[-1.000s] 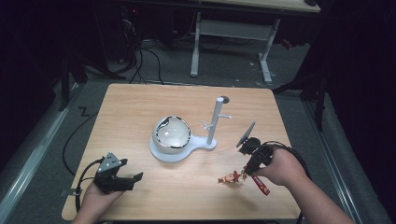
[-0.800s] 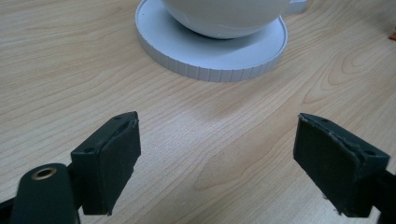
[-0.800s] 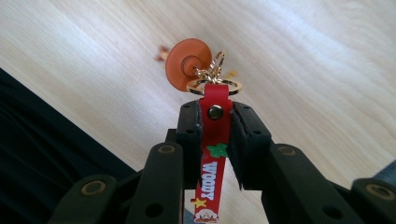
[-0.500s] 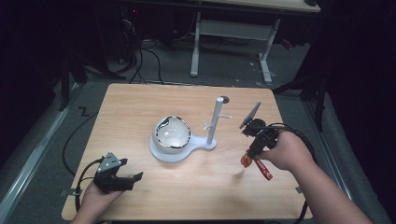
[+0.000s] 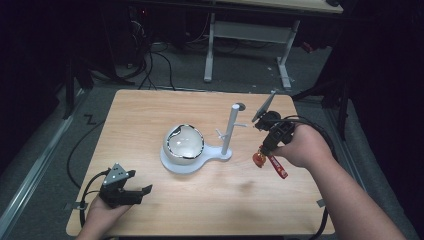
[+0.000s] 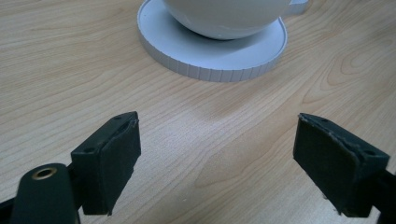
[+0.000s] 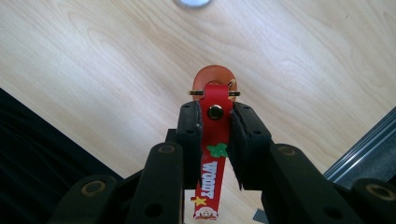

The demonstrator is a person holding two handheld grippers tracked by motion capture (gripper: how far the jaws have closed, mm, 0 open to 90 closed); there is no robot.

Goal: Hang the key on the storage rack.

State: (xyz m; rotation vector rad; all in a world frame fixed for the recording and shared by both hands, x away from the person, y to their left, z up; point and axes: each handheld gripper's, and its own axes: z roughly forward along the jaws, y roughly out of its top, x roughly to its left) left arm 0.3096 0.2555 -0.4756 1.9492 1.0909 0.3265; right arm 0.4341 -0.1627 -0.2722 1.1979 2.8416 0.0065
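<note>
Setting: a pale wooden desk (image 5: 150, 115) in a dim room, cables and another table's legs on the floor behind it.
Right gripper: the right gripper (image 5: 264, 150), in the air over the desk's right half, is clamped tight on a red key strap (image 7: 214, 154) with a brass snap and the word WOODY; an orange disc charm (image 7: 215, 80) hangs past the jaw tips.
Strap's place: clear of the wood, between the desk's right edge and the white stand (image 5: 230, 131).
Stand: an upright post with short side pegs, rising from a flat white base (image 5: 186, 164) mid-desk, a glossy white dome (image 5: 184, 142) seated on it.
Left gripper: the left gripper (image 6: 217, 154) rests near the front left corner, jaws wide apart and empty, facing the base's ribbed rim.
Step, as judged: carrying the charm to a peg.
Doing it well: keep the grip firm, approach with the ring end leading, let the charm stop swinging, lower over a peg before letting go.
</note>
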